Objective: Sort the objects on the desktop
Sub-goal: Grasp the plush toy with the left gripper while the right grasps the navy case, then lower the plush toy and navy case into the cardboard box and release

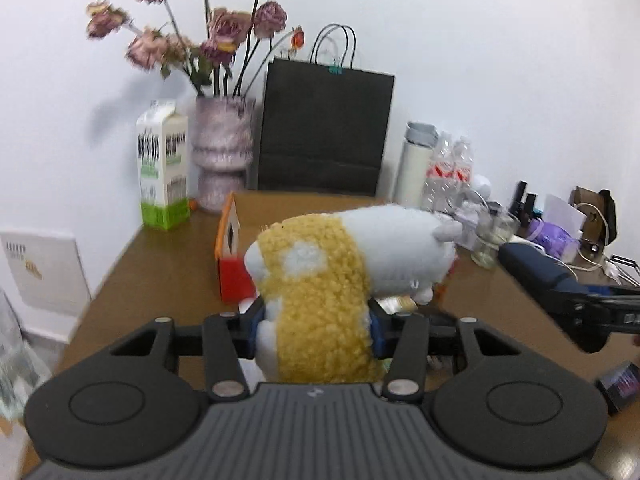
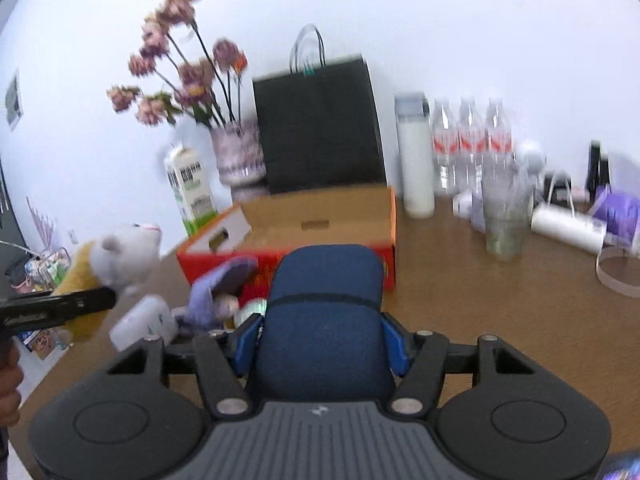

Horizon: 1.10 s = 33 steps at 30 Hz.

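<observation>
My left gripper [image 1: 316, 330] is shut on a yellow and white plush toy [image 1: 340, 268] and holds it above the brown table [image 1: 160, 264]. The toy also shows at the left of the right wrist view [image 2: 116, 256], pinched by the left gripper. My right gripper [image 2: 322, 340] is shut on a dark blue case [image 2: 324, 316]; it also shows in the left wrist view [image 1: 540, 276]. An open orange and red cardboard box [image 2: 320, 224] stands just ahead of both grippers; its left end shows in the left wrist view [image 1: 230, 252]. A purple plush [image 2: 216, 292] and a white bottle [image 2: 144, 320] lie before the box.
At the back stand a milk carton [image 1: 164, 168], a vase of dried flowers [image 1: 222, 152], a black paper bag [image 1: 324, 132], a white flask [image 2: 416, 156] and water bottles [image 2: 472, 140]. A plastic cup [image 2: 504, 220], a white roll [image 2: 568, 226] and clutter sit at right.
</observation>
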Tool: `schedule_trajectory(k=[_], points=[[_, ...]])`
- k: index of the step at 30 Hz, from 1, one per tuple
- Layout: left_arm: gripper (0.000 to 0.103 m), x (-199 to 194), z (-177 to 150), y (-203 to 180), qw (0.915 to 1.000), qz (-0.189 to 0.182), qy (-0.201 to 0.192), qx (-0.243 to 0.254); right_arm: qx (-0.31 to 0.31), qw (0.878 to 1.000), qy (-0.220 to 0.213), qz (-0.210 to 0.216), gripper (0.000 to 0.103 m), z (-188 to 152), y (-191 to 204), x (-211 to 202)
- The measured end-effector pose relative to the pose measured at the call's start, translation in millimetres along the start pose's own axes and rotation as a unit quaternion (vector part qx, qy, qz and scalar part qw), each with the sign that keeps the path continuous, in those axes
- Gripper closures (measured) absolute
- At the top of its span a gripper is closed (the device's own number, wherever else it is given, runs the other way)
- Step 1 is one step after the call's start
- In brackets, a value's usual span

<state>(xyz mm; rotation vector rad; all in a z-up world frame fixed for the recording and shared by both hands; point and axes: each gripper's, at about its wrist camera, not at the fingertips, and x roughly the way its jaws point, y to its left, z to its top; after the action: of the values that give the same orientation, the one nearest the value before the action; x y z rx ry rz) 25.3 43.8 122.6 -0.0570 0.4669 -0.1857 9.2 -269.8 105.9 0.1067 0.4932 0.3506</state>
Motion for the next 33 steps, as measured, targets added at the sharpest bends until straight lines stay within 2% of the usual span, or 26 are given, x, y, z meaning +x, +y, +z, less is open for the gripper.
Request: schedule_trajectory(k=[2, 5, 10, 14, 18, 20, 22, 28, 30, 32, 33], points=[[0.054, 27, 30, 7, 0.9998, -0.001, 0.012, 0.015, -0.008, 1.0, -0.02, -0.005, 0.042, 23, 0, 7], [0.054, 84, 73, 17, 0.9985, 0.002, 0.054, 0.009, -0.022, 0.999, -0.029, -0.009, 0.042, 65, -2, 42], [0.054, 177, 114, 24, 0.9939, 0.024, 0.107, 0.013, -0.001, 1.0, 0.013, -0.007, 0.042, 133, -7, 127], [0.054, 242, 117, 32, 0.9884, 0.042, 0.146, 0.005, 0.009, 0.997, 0.066, -0.028, 0.042, 161, -5, 203], [0.054, 295, 103, 32, 0.9798, 0.057, 0.189, 0.03, -0.011, 0.989, 0.134, -0.066, 0.042, 160, 0, 282], [0.054, 311, 94, 29, 0.9756, 0.064, 0.202, 0.058, -0.021, 0.983, 0.161, -0.088, 0.042, 154, 1, 313], [0.054, 325, 87, 31, 0.9704, 0.079, 0.219, 0.064, -0.027, 0.976, 0.19, -0.103, 0.042, 144, 0, 342], [0.049, 344, 78, 37, 0.9653, 0.075, 0.243, 0.059, -0.047, 0.967, 0.222, -0.118, 0.042, 121, 0, 377], [0.044, 343, 82, 39, 0.9669, 0.071, 0.239, 0.052, -0.049, 0.964, 0.231, -0.12, 0.041, 118, 0, 382], [0.023, 332, 88, 42, 0.9707, 0.065, 0.228, 0.04, -0.044, 0.965, 0.232, -0.114, 0.038, 116, 0, 380], [0.023, 327, 91, 40, 0.972, 0.063, 0.223, 0.039, -0.043, 0.968, 0.222, -0.108, 0.037, 117, -1, 376]])
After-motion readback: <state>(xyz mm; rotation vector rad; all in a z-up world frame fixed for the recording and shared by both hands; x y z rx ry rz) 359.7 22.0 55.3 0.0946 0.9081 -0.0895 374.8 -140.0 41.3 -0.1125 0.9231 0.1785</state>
